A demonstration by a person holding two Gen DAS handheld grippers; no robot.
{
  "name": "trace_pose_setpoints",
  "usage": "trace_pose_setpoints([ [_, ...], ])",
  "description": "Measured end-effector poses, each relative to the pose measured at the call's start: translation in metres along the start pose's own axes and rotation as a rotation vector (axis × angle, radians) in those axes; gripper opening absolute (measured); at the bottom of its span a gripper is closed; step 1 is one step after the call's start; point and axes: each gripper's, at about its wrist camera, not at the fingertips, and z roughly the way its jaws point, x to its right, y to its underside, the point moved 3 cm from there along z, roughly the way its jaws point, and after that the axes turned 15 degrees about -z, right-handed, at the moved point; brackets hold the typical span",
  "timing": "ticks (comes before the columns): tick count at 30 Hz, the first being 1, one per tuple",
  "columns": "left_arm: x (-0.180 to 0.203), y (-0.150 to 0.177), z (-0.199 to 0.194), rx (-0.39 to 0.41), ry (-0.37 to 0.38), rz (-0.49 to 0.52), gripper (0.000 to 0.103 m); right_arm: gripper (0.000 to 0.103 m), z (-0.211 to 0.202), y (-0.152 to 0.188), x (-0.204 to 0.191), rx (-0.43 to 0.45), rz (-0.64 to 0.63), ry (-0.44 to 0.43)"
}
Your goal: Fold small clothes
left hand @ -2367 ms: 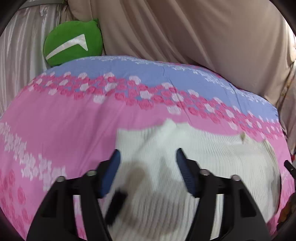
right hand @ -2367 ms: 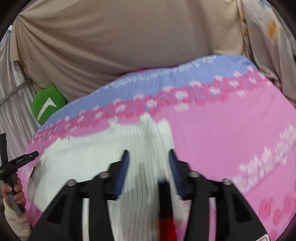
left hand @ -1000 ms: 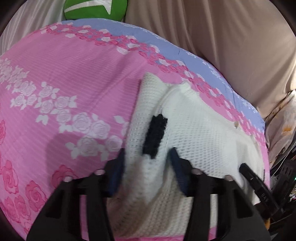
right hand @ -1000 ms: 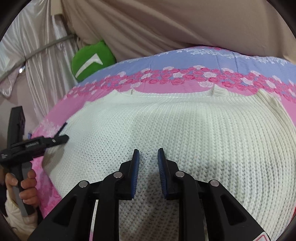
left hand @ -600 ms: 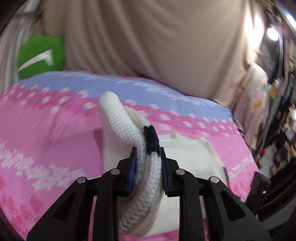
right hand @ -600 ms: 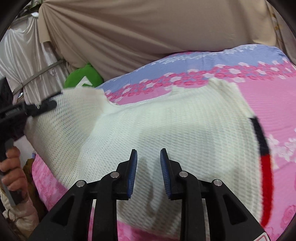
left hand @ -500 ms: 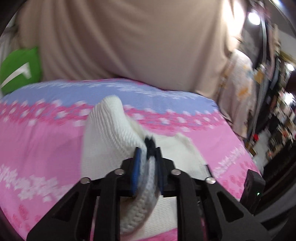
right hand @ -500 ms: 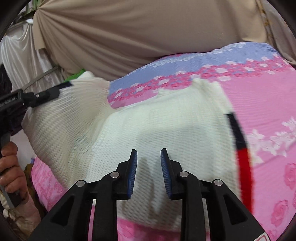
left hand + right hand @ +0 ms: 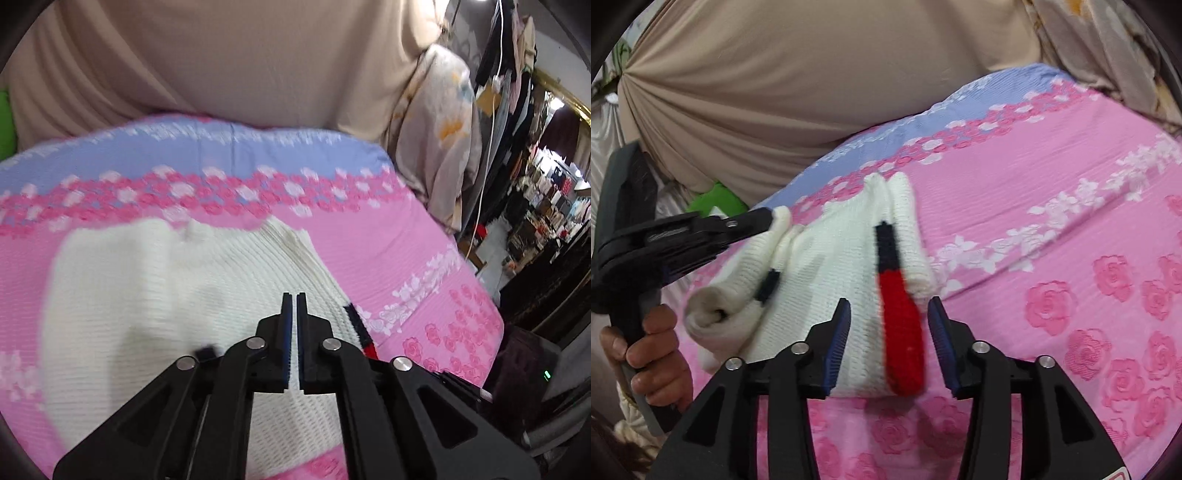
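A white knit sweater [image 9: 827, 280] lies folded on the pink rose bed cover [image 9: 1052, 177], its left side rolled over. A black-and-red stripe [image 9: 897, 314] runs down its near right part. My left gripper [image 9: 770, 218] is shut at the sweater's far left edge, where the knit bunches into its tip. In the left wrist view my left gripper [image 9: 293, 299] has its jaws together over the sweater [image 9: 155, 295]. My right gripper [image 9: 890, 308] hovers at the near hem. Its jaws are opening, with the stripe between them but no pad pressing on it.
A beige drape [image 9: 240, 62] hangs behind the bed. A green cushion [image 9: 716, 201] sits at the back left and a floral quilt [image 9: 436, 129] at the back right. Cluttered racks [image 9: 546, 206] stand past the bed's right edge. A person's hand [image 9: 653, 347] grips the left handle.
My left gripper closed on the sleeve, lifted it and swung it across the sweater body. The right gripper's jaws spread wider and now straddle the red stripe at the hem.
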Motion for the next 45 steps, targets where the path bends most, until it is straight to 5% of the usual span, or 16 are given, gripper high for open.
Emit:
trace_pose_setpoints([
  [2, -0.015, -0.005, -0.03, 0.052, -0.034, -0.007, 0.032, 0.057, 0.012, -0.011, -0.015, -0.005, 0.007, -0.125],
  [4, -0.034, -0.004, -0.055, 0.089, -0.085, -0.014, 0.047, 0.066, 0.033, -0.023, -0.03, -0.041, 0.009, -0.239],
  [8, -0.062, 0.021, -0.074, 0.042, -0.167, -0.016, 0.05, 0.068, 0.081, -0.04, -0.06, -0.134, 0.005, -0.365],
  [13, -0.083, 0.065, -0.058, -0.093, -0.127, -0.053, 0.054, 0.068, 0.137, -0.056, -0.086, -0.226, 0.03, -0.48],
  [19, -0.092, 0.092, -0.021, -0.117, -0.209, 0.01, 0.055, 0.069, 0.185, -0.069, -0.111, -0.333, -0.014, -0.472],
  [21, -0.09, 0.093, -0.02, -0.101, -0.219, 0.036, 0.056, 0.055, 0.192, -0.072, -0.12, -0.33, -0.058, -0.443],
  [22, -0.088, 0.093, -0.019, -0.099, -0.223, 0.042, 0.055, 0.027, 0.192, -0.074, -0.122, -0.328, -0.073, -0.449],
  [23, -0.086, 0.093, -0.02, -0.098, -0.225, 0.047, 0.055, 0.024, 0.189, -0.078, -0.123, -0.315, -0.074, -0.468],
  [29, -0.043, 0.08, -0.031, -0.097, -0.037, 0.1, 0.052, 0.021, 0.13, -0.12, -0.082, -0.134, -0.085, -0.487],
  [35, 0.005, 0.076, -0.02, -0.106, 0.111, 0.178, 0.052, 0.021, 0.136, -0.081, 0.03, -0.237, 0.081, -0.313],
  [37, 0.013, 0.074, -0.017, -0.114, 0.145, 0.177, 0.052, 0.019, 0.135, -0.07, 0.052, -0.208, 0.183, -0.429],
  [45, 0.044, 0.079, 0.016, -0.153, 0.193, 0.224, 0.057, 0.036, 0.143, -0.102, 0.04, -0.235, 0.106, -0.449],
])
